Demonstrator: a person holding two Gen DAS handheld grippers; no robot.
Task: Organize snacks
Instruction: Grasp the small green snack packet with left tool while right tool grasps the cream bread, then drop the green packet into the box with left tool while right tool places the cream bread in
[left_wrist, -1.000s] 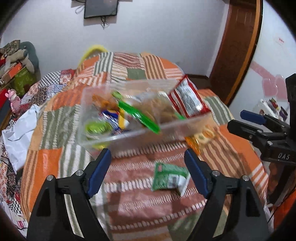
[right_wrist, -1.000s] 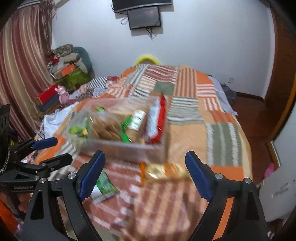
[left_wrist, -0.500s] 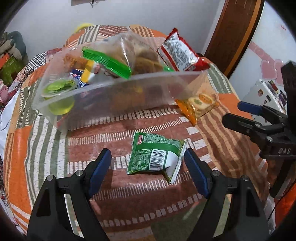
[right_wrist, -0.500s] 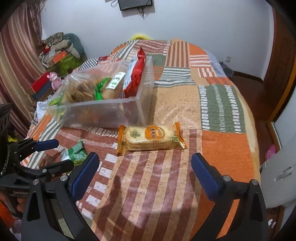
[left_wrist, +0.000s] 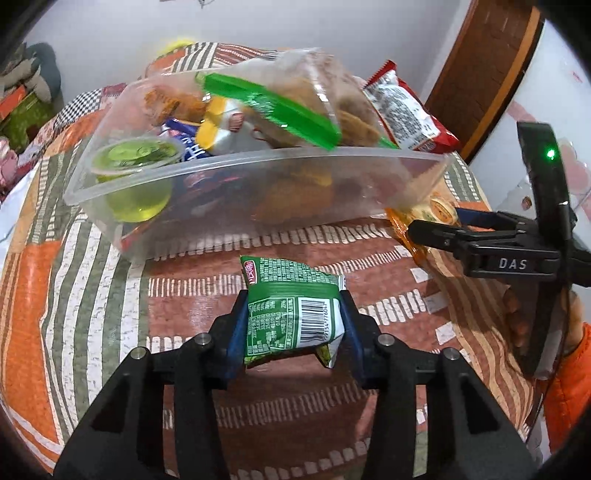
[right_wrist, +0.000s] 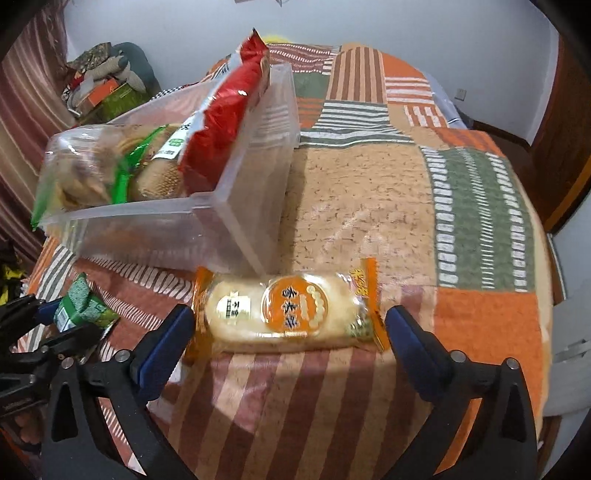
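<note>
Since the earlier frame, our left gripper (left_wrist: 293, 317) has closed on the green snack packet (left_wrist: 291, 314), just before the clear bin (left_wrist: 236, 173). Our right gripper (right_wrist: 290, 332) straddles the orange cracker pack (right_wrist: 288, 310), spread. Risk: slick foil slipping out; the overfilled bin spilling.

Patchwork striped bedspread (right_wrist: 373, 206), wooden door (left_wrist: 484, 70), striped curtain (right_wrist: 26, 110).

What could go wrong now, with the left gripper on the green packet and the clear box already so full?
1. The left gripper pinches the green packet at its near end only; it may slip or crush.
2. The clear box is heaped, so the red bag leaning over its rim may topple out.
3. The right gripper is open around the orange cracker pack, close to the box corner.
</note>
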